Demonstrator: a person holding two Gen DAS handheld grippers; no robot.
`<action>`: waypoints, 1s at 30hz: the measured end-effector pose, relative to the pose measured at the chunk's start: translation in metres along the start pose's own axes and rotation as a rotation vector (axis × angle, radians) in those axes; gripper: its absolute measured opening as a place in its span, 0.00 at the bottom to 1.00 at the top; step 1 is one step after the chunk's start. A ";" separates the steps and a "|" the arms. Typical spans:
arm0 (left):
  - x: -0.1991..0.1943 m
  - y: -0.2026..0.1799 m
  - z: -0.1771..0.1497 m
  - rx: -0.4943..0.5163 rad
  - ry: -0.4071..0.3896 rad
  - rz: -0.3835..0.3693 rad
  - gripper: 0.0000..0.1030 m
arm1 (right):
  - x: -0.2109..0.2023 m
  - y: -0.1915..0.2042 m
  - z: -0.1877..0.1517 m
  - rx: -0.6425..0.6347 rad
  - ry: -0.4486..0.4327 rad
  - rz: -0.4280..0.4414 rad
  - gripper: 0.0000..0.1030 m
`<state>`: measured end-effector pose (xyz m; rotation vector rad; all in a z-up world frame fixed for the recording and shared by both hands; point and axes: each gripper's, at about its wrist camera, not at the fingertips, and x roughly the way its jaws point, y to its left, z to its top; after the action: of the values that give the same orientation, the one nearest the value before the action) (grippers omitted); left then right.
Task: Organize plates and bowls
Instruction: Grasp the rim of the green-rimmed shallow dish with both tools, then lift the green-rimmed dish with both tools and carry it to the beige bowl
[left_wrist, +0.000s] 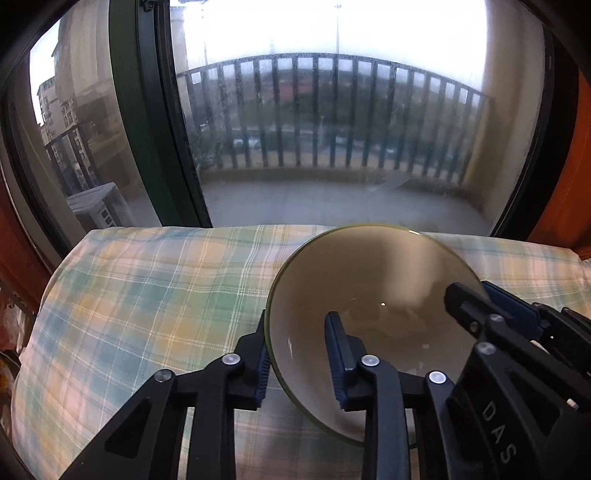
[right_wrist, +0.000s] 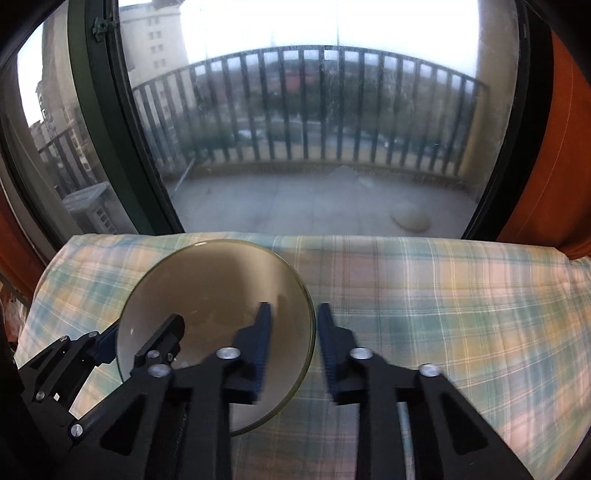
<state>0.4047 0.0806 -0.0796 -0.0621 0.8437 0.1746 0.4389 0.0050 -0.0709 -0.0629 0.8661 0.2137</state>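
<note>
An olive-brown glass bowl (left_wrist: 373, 295) sits on the plaid cloth (left_wrist: 147, 302); it also shows in the right wrist view (right_wrist: 218, 291). My left gripper (left_wrist: 297, 354) straddles the bowl's left rim, one finger outside and one inside, jaws apart. My right gripper (right_wrist: 291, 343) straddles the bowl's right rim the same way, with a gap between fingers and glass. Each gripper shows in the other's view, the right one (left_wrist: 476, 306) at the bowl's right edge, the left one (right_wrist: 147, 347) at its left edge.
The plaid cloth (right_wrist: 443, 314) covers a cushioned surface that ends at a large window (left_wrist: 332, 129) just behind. Orange curtains (right_wrist: 561, 147) hang at both sides. A balcony with railing lies outside the glass.
</note>
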 end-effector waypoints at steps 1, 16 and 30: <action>0.000 -0.001 0.000 0.000 0.002 0.001 0.24 | 0.001 0.000 -0.001 -0.004 -0.001 -0.005 0.20; -0.009 0.001 -0.002 -0.024 0.039 -0.003 0.21 | -0.009 0.003 -0.003 -0.031 -0.008 -0.024 0.16; -0.063 0.008 -0.011 -0.034 -0.021 -0.018 0.21 | -0.064 0.008 -0.013 -0.033 -0.040 -0.034 0.16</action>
<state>0.3538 0.0785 -0.0395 -0.1000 0.8192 0.1729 0.3872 0.0007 -0.0309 -0.1040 0.8208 0.1969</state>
